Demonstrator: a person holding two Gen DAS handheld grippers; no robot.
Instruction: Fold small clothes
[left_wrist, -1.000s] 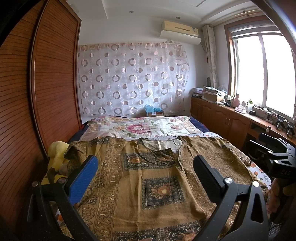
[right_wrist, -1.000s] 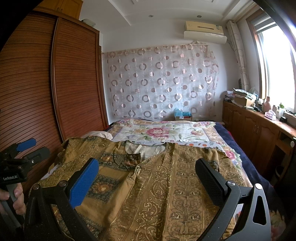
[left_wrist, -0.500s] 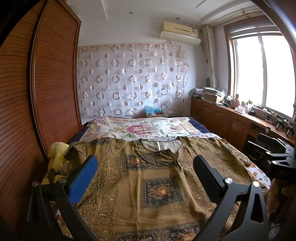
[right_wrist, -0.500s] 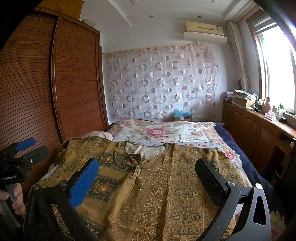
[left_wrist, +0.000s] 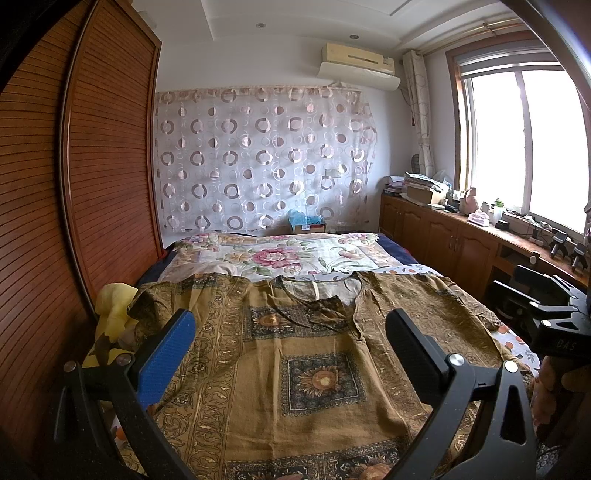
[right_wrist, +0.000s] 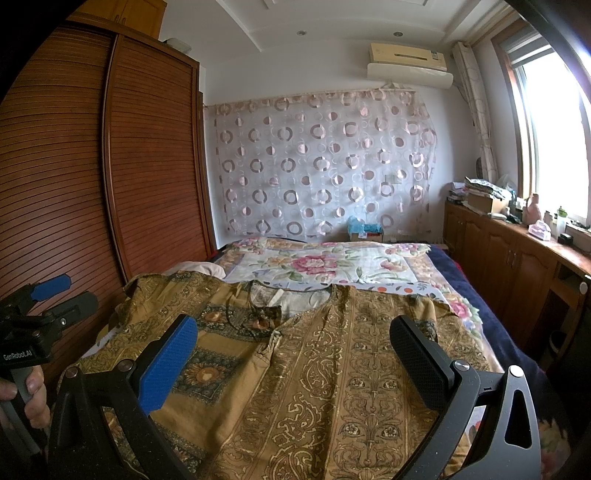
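A brown-gold patterned shirt (left_wrist: 317, 365) lies spread flat on the bed, neckline away from me, sleeves out to both sides; it also shows in the right wrist view (right_wrist: 332, 369). My left gripper (left_wrist: 288, 339) is open and empty, held above the shirt's middle. My right gripper (right_wrist: 295, 347) is open and empty, held above the shirt's right half. The right gripper shows at the right edge of the left wrist view (left_wrist: 546, 314); the left gripper shows at the left edge of the right wrist view (right_wrist: 40, 306).
A floral bedspread (left_wrist: 288, 254) covers the bed beyond the shirt. A wooden wardrobe (left_wrist: 74, 184) runs along the left. Low wooden cabinets (left_wrist: 454, 243) with clutter stand under the window at right. A yellow cloth (left_wrist: 110, 306) lies by the shirt's left sleeve.
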